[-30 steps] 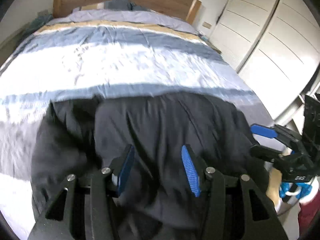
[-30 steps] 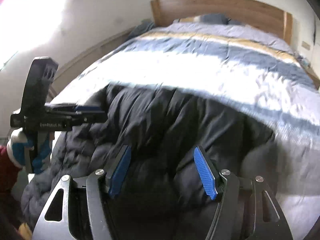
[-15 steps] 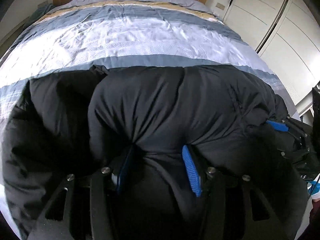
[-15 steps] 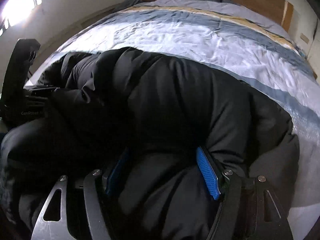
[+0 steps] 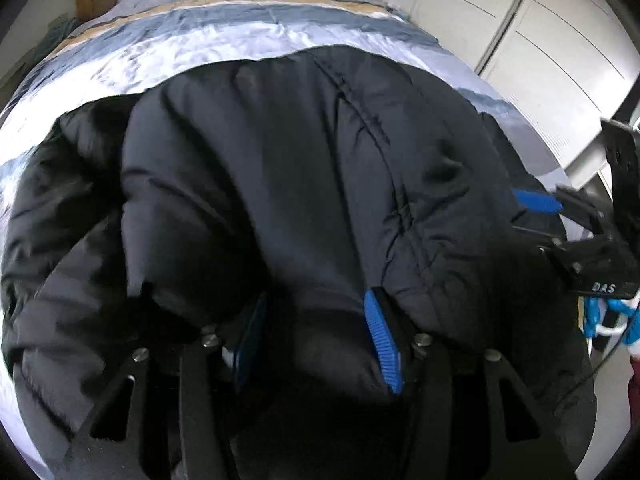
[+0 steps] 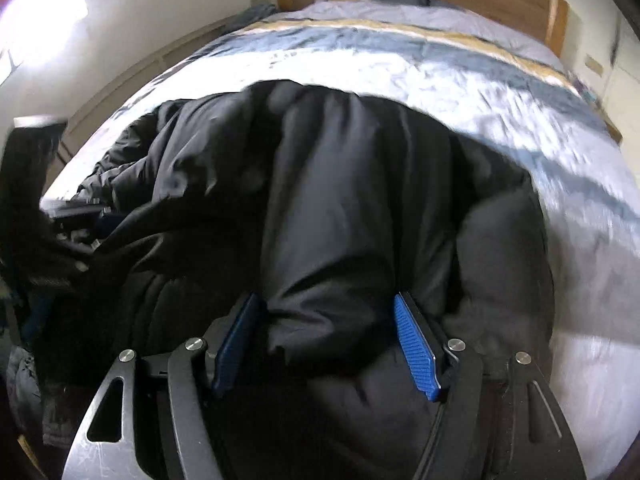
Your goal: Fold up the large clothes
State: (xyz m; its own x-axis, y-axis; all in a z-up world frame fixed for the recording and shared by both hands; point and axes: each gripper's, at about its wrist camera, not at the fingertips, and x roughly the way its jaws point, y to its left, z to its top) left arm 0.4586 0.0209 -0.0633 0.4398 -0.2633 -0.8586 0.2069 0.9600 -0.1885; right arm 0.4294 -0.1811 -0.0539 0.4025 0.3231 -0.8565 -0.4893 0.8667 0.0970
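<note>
Left wrist view showed the left gripper (image 5: pixel 316 336) and the right gripper (image 6: pixel 328 344) each pinching a bunched fold of the black puffer jacket (image 5: pixel 304 168), heaped on the striped bed (image 5: pixel 208 40), folding seemingly half done.

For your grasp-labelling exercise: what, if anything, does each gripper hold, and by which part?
Both hold the black puffer jacket: the left gripper and right gripper each pinch a padded fold along its near edge.

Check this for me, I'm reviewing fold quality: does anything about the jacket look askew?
Yes: the black puffer jacket sits bunched in a lumpy mound on the striped duvet, not flat. Both grippers, left and right, pinch thick folds.
</note>
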